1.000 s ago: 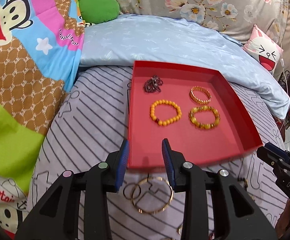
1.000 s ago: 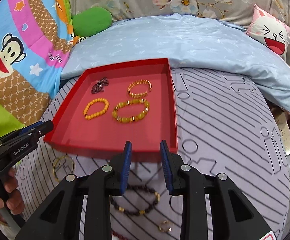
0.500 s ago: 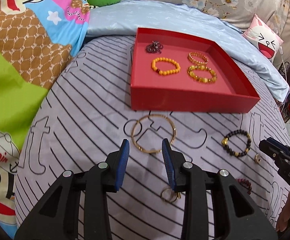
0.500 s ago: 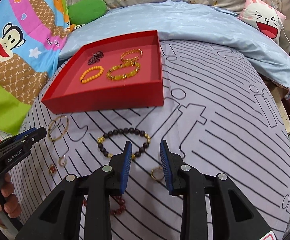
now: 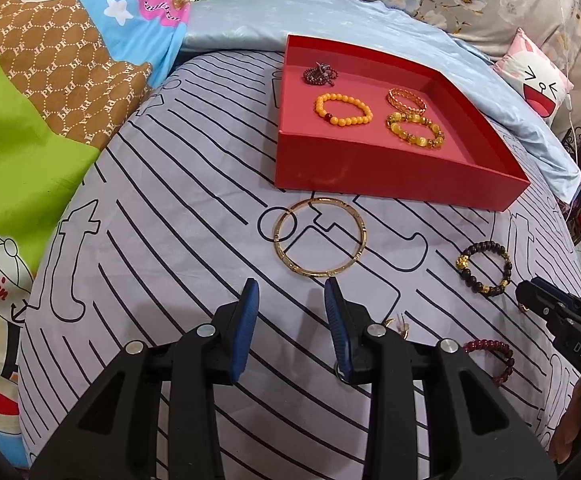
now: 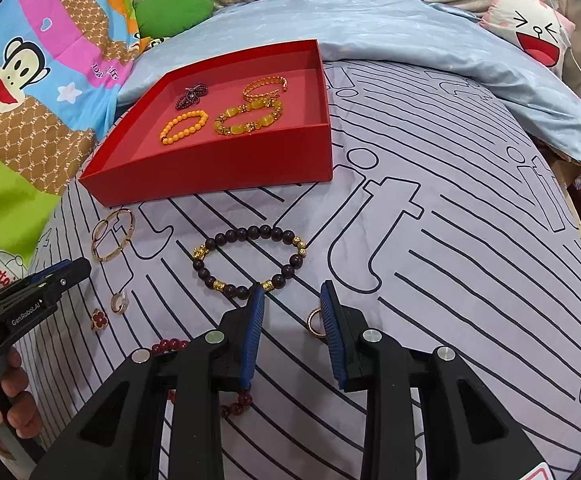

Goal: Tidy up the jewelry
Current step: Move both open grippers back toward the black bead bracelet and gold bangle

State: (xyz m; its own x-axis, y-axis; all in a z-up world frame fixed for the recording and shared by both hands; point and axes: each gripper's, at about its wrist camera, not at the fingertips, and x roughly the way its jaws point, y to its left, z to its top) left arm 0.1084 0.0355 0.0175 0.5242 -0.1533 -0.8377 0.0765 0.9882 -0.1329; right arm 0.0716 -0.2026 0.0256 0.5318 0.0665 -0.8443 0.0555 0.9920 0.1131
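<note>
A red tray (image 5: 370, 176) on the striped sheet holds an orange bead bracelet (image 5: 342, 110), a yellow stone bracelet (image 5: 414, 130), a gold chain bracelet (image 5: 406, 100) and a dark beaded piece (image 5: 320, 74). A gold bangle (image 5: 320, 238) lies just ahead of my left gripper (image 5: 290, 286), which is open and empty. My right gripper (image 6: 292, 290) is open too, nothing between its pads. A dark bead bracelet (image 6: 250, 260) lies right before it, and a small gold ring (image 6: 314, 322) sits beside its right finger. A red bead bracelet (image 6: 170, 346) is partly hidden under the gripper.
A small ring (image 6: 119, 303) and a red flower ring (image 6: 98, 317) lie near the left gripper (image 6: 50, 280), with a hand (image 6: 10, 380) on its handle. A blue quilt (image 6: 410, 40) borders the tray's far side. Cartoon blankets rise at the left, a pillow (image 6: 530, 32) at the right.
Both grippers have drawn back from the tray and sunk toward the sheet. The tray now sits farther off, and the loose jewelry before it has come into view. Jaws unchanged.
</note>
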